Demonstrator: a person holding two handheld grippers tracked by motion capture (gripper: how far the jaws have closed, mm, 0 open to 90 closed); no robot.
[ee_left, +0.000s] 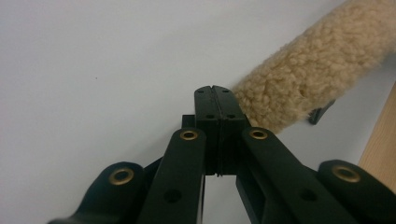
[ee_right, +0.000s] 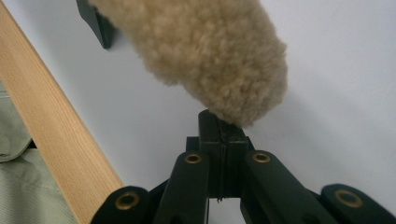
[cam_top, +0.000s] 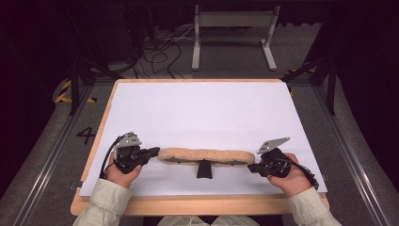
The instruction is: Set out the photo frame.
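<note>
**White sheet, wooden board, dark room around it**

I am at the lower edge of the high view, with my left gripper (cam_top: 151,151) at lower left and my right gripper (cam_top: 253,167) at lower right. Between them, low in the centre of the frame, lies the long tan fleece pad (cam_top: 205,156) with a small black handle (cam_top: 204,170) sticking out toward me from its underside. Each gripper sits just off one end of the pad. In the left gripper view my jaws are pressed together with nothing between them, and the fleece end lies just beside them at right of centre. In the right gripper view my jaws are also pressed flat together, empty; their tips reach the pad's rounded end at centre frame, though I cannot tell whether they touch it.

The pad rests on a white sheet (cam_top: 202,110) that covers most of a light wooden board (cam_top: 188,205), whose bare edge shows along the bottom. Beyond, across the top of the frame, the grey floor (cam_top: 42,141) carries tangled cables (cam_top: 160,52) at upper left and a pale metal stand (cam_top: 233,28) at upper centre, with darkness on both sides
</note>
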